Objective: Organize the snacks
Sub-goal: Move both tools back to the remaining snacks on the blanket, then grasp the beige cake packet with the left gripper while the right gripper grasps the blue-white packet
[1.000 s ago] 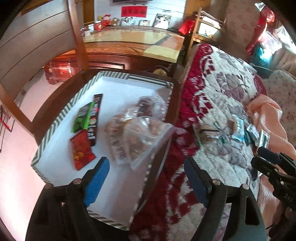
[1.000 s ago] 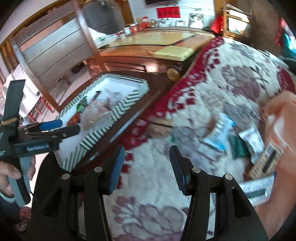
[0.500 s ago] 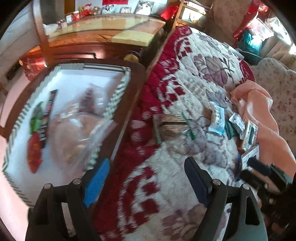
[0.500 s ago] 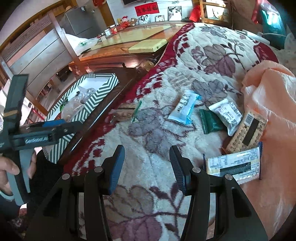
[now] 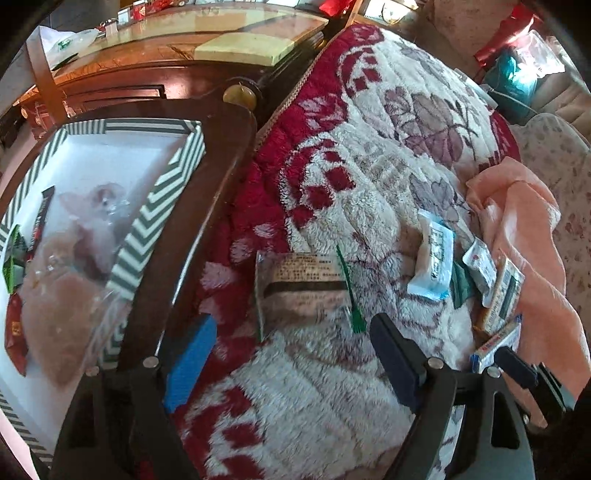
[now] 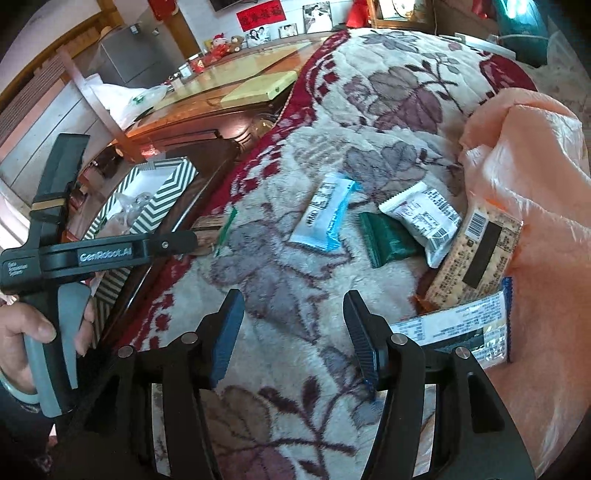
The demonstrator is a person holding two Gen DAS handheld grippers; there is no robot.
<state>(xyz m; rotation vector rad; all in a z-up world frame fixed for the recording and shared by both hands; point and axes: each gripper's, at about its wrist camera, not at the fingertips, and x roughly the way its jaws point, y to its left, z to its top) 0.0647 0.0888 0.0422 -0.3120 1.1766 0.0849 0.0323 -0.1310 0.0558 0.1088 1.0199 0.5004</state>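
Several wrapped snacks lie on a flowered blanket (image 6: 388, 122): a blue-white packet (image 6: 325, 218), a green packet (image 6: 388, 240), a white packet (image 6: 424, 218), a brown cracker pack (image 6: 476, 258) and a blue-edged pack (image 6: 458, 328). My right gripper (image 6: 293, 328) hovers over bare blanket left of the blue-edged pack, its jaws opening with nothing between them. My left gripper (image 5: 291, 354) is open and empty, just short of a clear green-edged packet (image 5: 303, 291). A striped-rim box (image 5: 159, 221) at left holds bagged snacks.
The box sits on a dark wooden table (image 5: 221, 155) beside the blanket. A peach cloth (image 6: 535, 177) lies bunched at the right, next to the snacks. A person's hand (image 6: 26, 332) holds the left gripper's handle. A glass-topped table (image 5: 229, 29) stands behind.
The left gripper swung right from over the box to the blanket, and the green-edged packet now lies just ahead. The right gripper moved toward the snack pile, lower, and its jaws widened.
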